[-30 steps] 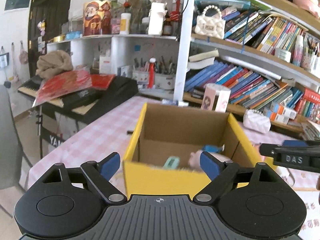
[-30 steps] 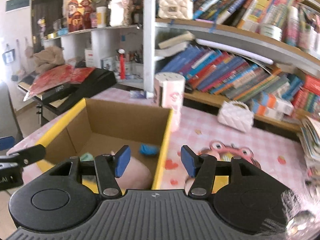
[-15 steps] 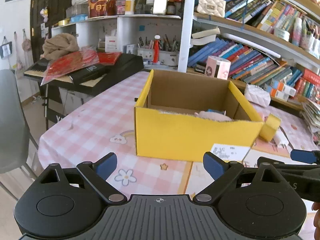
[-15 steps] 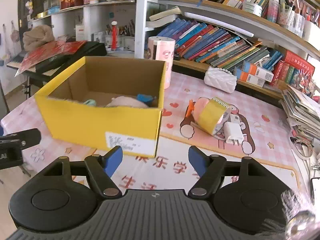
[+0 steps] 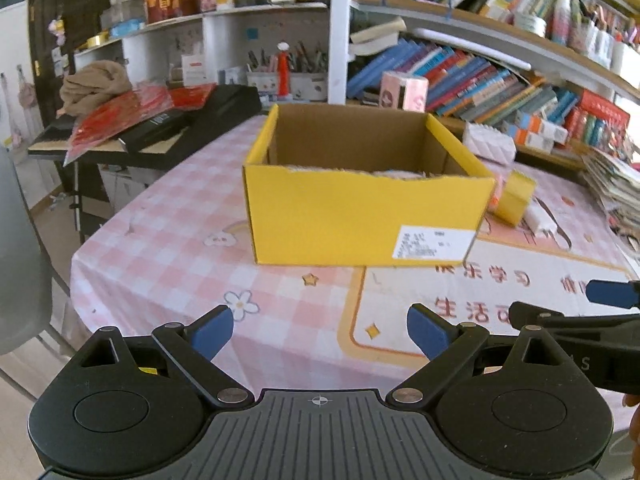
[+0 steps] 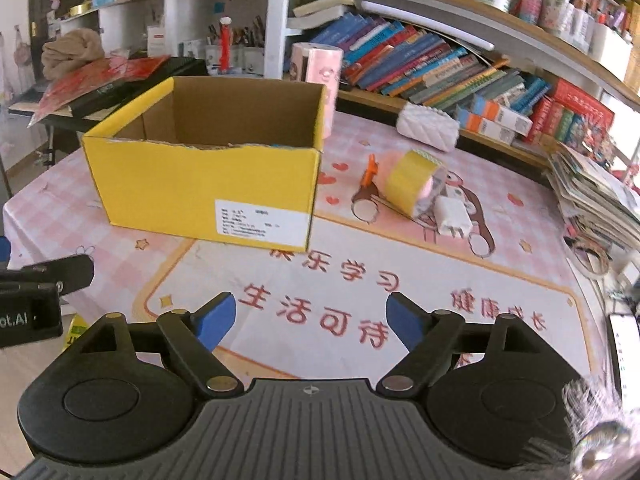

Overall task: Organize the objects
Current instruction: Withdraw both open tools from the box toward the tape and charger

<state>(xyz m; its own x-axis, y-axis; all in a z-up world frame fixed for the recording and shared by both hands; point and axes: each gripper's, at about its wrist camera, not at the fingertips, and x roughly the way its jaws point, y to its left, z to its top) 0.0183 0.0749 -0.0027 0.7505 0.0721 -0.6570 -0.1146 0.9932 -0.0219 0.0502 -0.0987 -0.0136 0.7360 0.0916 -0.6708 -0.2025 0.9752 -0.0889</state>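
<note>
Hovering above pink tablecloth [image 6: 400, 264], left gripper [image 5: 320, 330] and right gripper [image 6: 310, 316] both spread wide, nothing held; yellow box [image 6: 200, 188] ahead on cloth, well apart from both; tape roll [image 6: 412, 182], white charger [image 6: 452, 216] just right of box.

Pink-checked table [image 6: 352, 280] with yellow box [image 6: 200, 192], tape roll [image 6: 412, 182], white charger [image 6: 452, 216], quilted purse [image 6: 430, 126].

On the counter [image 6: 400, 280] stood one yellow cardboard box [image 6: 208, 192], one roll of yellow tape [image 6: 412, 182], one white charger plug [image 6: 452, 216], one white quilted purse [image 6: 430, 132] and one pink paper roll [image 6: 320, 76].
</note>
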